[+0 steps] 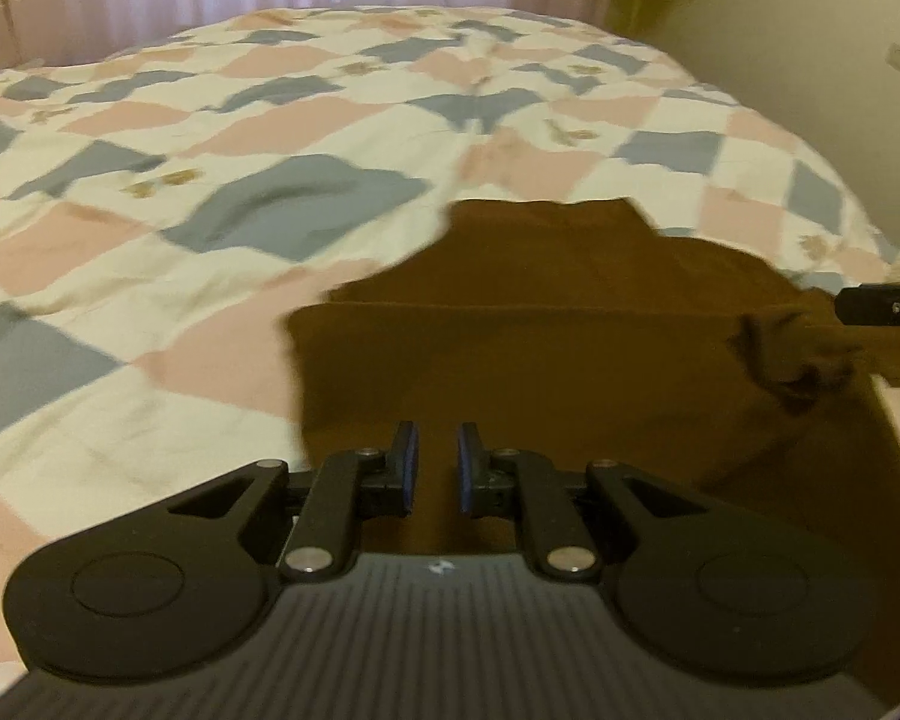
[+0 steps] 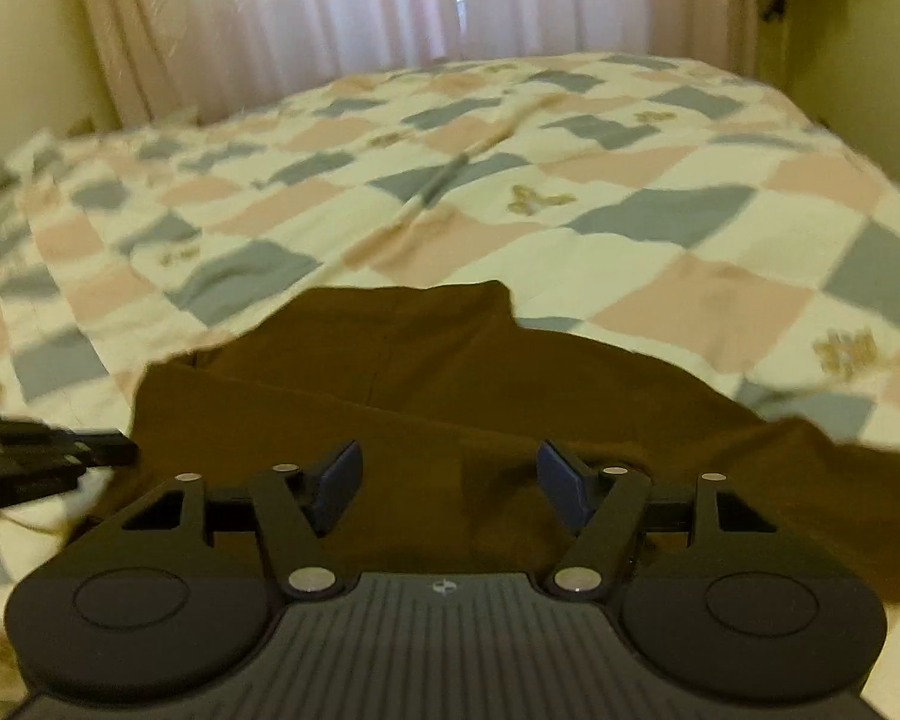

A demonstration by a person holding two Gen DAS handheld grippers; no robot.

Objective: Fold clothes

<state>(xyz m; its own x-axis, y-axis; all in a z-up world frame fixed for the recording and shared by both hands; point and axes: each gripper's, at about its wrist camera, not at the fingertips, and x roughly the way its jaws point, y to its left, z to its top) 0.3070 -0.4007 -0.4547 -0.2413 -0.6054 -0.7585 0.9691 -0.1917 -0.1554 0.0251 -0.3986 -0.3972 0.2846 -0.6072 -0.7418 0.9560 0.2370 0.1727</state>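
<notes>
A brown garment point(image 1: 570, 324) lies spread on the bed, with a folded layer across its far part; it also shows in the right wrist view point(image 2: 426, 384). My left gripper point(image 1: 437, 462) hovers over the garment's near left part, its blue pads a small gap apart with nothing between them. My right gripper point(image 2: 450, 483) is wide open over the garment's near edge, empty. The right gripper shows at the right edge of the left wrist view point(image 1: 882, 303), next to a bunched bit of cloth point(image 1: 798, 360). The left gripper shows at the left edge of the right wrist view point(image 2: 48, 456).
The bed is covered by a quilt point(image 1: 240, 180) of pink, grey-blue and cream diamonds, also in the right wrist view point(image 2: 660, 210). Pale curtains point(image 2: 330, 12) hang behind the bed. Yellowish walls point(image 1: 810, 48) stand to the right.
</notes>
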